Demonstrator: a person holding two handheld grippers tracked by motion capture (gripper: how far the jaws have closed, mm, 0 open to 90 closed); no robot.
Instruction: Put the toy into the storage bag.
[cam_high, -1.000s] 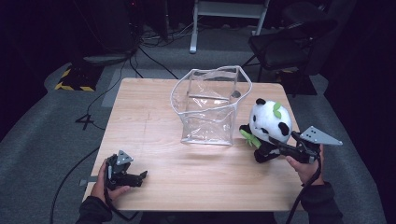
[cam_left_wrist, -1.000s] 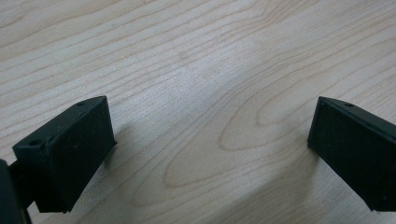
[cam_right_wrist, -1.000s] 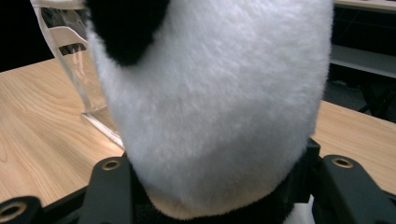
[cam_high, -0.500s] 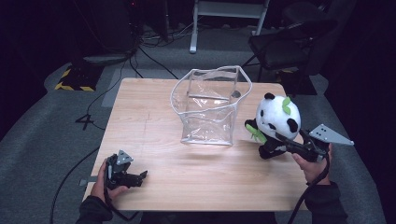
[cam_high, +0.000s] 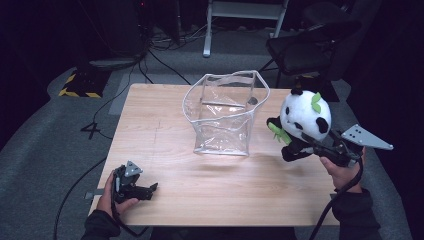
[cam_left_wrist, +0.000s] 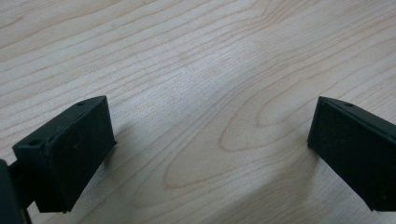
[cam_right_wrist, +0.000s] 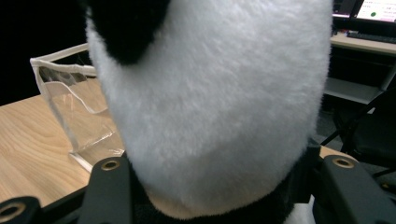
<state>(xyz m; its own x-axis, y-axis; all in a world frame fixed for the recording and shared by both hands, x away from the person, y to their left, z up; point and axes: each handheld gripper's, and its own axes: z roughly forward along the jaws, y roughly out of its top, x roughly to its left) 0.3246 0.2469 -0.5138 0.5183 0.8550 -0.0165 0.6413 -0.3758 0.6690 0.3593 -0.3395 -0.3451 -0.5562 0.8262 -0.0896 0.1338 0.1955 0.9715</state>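
The right gripper (cam_high: 300, 146) holds a plush panda (cam_high: 303, 117) at the right side of the wooden table (cam_high: 165, 120), its jaws closed on the toy's dark lower body. The panda is lifted clear of the tabletop, its white head upright, with a green leaf on top and a green sprig at its front. In the right gripper view the white fur of the panda (cam_right_wrist: 210, 93) rises between the two black jaws, which press against it on either side.

Just left of the panda, near the middle of the table, stands a clear plastic bag (cam_high: 225, 115) with a white-edged open mouth facing up. The toy is beside it, not inside, and whether the two touch cannot be told.

The left gripper (cam_high: 150, 190) rests at the near left corner of the table, held in the person's left hand (cam_high: 112, 197). In the left gripper view its jaws stand wide apart over bare wood with nothing between them.

Beyond the far edge of the table, a dark chair (cam_high: 310, 45) stands on the grey floor.
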